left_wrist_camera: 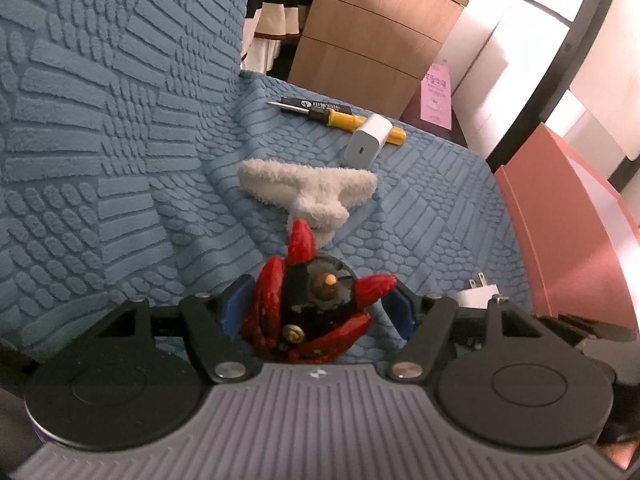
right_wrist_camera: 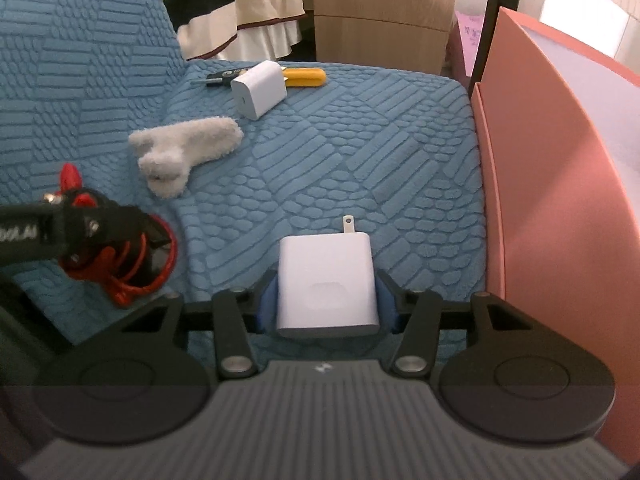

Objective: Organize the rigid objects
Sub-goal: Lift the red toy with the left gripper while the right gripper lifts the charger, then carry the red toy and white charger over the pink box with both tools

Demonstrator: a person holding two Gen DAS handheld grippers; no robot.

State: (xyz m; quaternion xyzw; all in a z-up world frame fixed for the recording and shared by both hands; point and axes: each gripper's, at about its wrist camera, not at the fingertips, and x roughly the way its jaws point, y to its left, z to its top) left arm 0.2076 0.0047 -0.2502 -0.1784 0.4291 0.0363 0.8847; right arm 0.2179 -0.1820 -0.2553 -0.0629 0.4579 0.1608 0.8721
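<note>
My left gripper (left_wrist_camera: 316, 308) is shut on a red and black spiky toy figure (left_wrist_camera: 312, 304) just above the blue textured sofa seat (left_wrist_camera: 440, 208). The toy and left gripper also show in the right wrist view (right_wrist_camera: 116, 240). My right gripper (right_wrist_camera: 328, 304) is shut on a white plug charger (right_wrist_camera: 328, 284), prongs pointing forward; its edge shows in the left wrist view (left_wrist_camera: 478, 294). A second white charger (left_wrist_camera: 366, 140) (right_wrist_camera: 260, 88), a yellow-handled screwdriver (left_wrist_camera: 344, 118) (right_wrist_camera: 304, 77) and a black pen-like tool (left_wrist_camera: 316, 105) lie at the far seat edge.
A white fluffy cloth (left_wrist_camera: 308, 192) (right_wrist_camera: 184, 148) lies mid-seat. A pink box wall (right_wrist_camera: 560, 200) (left_wrist_camera: 568, 232) stands along the right of the seat. The sofa back (left_wrist_camera: 100, 120) rises on the left. A wooden cabinet (left_wrist_camera: 376, 28) stands behind.
</note>
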